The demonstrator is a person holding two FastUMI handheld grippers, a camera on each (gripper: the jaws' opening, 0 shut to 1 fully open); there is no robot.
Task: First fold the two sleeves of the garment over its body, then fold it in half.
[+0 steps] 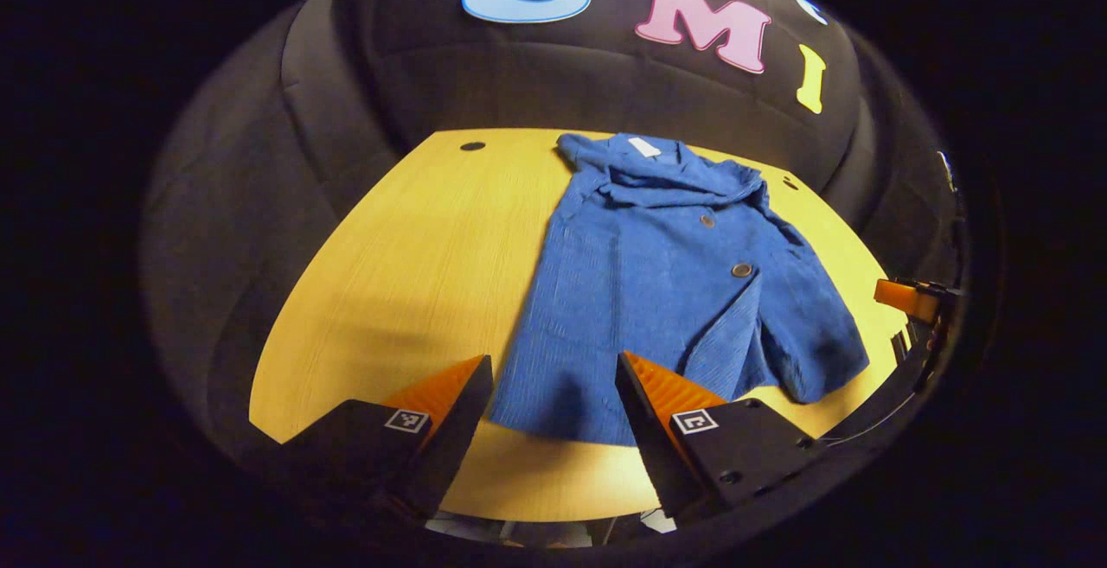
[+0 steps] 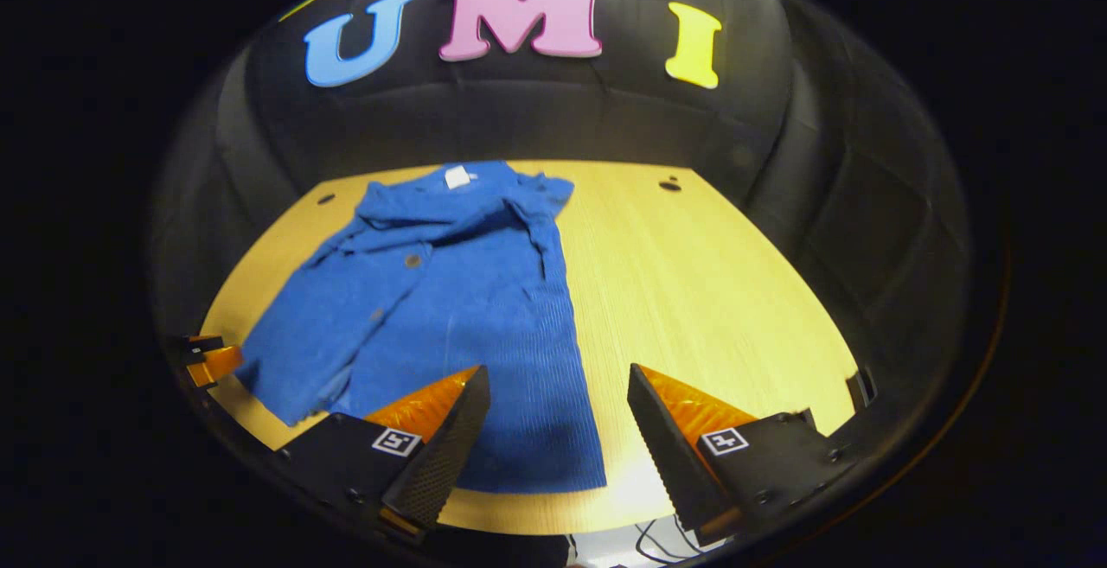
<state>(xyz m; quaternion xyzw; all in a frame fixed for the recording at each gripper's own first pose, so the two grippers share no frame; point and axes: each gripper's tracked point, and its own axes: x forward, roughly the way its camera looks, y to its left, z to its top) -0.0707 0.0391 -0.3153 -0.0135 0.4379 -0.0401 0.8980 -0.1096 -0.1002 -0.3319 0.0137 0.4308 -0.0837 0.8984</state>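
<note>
A blue button-front garment (image 1: 657, 291) lies flat on the yellow wooden table (image 1: 406, 274), collar with a white tag at the far end and hem toward me. My left gripper (image 1: 553, 360) hovers open above the near hem, nothing between its fingers. In the right gripper view the garment (image 2: 450, 309) has a straight right edge, while its left side flares out toward the table's near left corner. My right gripper (image 2: 558, 371) stands open over the hem's right part, holding nothing. Each gripper also shows at the edge of the other's view: the right gripper (image 1: 908, 300) and the left gripper (image 2: 207, 359).
The table has small dark holes near its far corners (image 1: 472, 146) (image 2: 670, 185). Bare tabletop (image 2: 709, 309) stretches on the garment's right in the right gripper view, and on its left in the left gripper view. Black cloth walls the booth behind the table.
</note>
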